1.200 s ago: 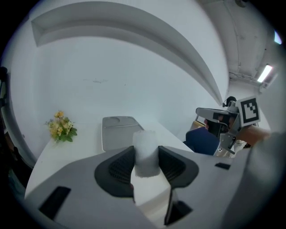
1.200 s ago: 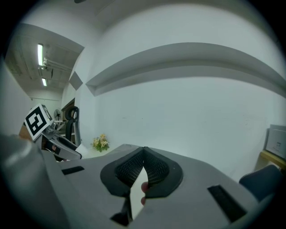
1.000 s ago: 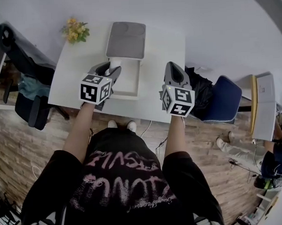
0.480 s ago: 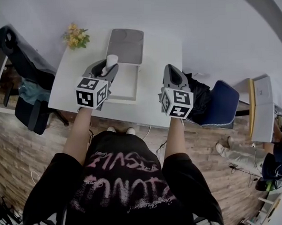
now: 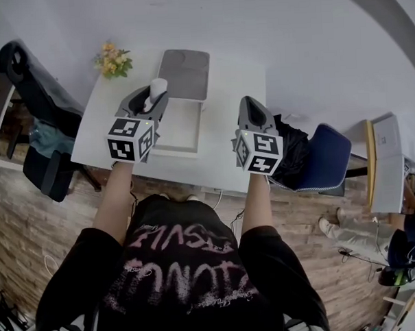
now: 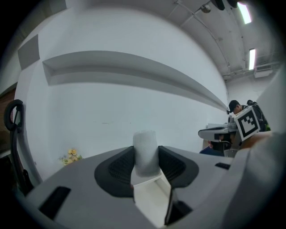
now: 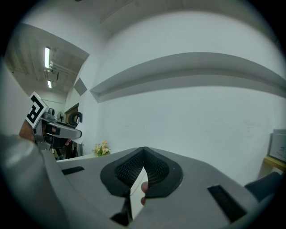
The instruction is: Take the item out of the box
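A white cylinder-shaped item (image 5: 159, 86) sits upright between the jaws of my left gripper (image 5: 152, 101), which is shut on it. In the left gripper view the item (image 6: 145, 147) stands clamped between the two dark pads (image 6: 119, 166), in the air in front of the wall. Below it in the head view the open white box (image 5: 180, 128) lies on the white table (image 5: 234, 78), its grey lid (image 5: 185, 73) folded back. My right gripper (image 5: 250, 104) hovers to the right of the box, jaws shut and empty; its pads (image 7: 154, 169) meet at the tip.
A small bunch of yellow flowers (image 5: 112, 59) stands at the table's far left corner. A black chair (image 5: 26, 73) is left of the table; a black bag (image 5: 294, 142) and a blue chair (image 5: 328, 153) are to its right. The wall is right behind the table.
My left gripper has risen with the white item, lifting it up and out of the box. The right gripper has stayed where it was.
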### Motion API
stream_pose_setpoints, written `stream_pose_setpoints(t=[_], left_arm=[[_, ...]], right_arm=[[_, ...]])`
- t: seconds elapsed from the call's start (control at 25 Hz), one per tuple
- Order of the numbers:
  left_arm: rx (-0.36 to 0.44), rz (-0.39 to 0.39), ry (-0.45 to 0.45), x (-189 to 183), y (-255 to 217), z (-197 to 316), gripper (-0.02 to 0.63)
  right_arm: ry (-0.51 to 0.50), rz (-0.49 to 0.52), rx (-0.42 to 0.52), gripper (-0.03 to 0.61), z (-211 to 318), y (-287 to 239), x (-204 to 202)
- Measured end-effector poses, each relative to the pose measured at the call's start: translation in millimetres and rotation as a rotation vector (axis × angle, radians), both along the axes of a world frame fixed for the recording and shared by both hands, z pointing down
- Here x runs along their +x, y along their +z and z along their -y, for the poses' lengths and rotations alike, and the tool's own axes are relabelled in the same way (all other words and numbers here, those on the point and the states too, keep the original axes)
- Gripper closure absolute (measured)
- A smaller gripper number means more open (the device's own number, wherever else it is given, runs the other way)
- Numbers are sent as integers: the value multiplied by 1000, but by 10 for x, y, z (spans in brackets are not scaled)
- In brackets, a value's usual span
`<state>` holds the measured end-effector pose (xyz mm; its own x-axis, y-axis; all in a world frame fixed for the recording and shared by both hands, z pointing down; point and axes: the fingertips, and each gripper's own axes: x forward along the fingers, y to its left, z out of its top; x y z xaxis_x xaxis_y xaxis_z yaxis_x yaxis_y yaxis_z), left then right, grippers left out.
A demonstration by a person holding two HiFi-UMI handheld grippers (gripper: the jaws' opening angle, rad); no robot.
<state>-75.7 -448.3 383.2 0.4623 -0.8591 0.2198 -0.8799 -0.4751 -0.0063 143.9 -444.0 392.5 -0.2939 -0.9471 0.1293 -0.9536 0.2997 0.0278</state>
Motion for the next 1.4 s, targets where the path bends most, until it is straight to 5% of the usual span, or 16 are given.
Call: stream_pose_setpoints(t=[1.4], left_arm=[[142, -20, -87, -169, -447, -114, 443]], right_arm=[[-44, 20, 62, 568, 61, -214, 0]])
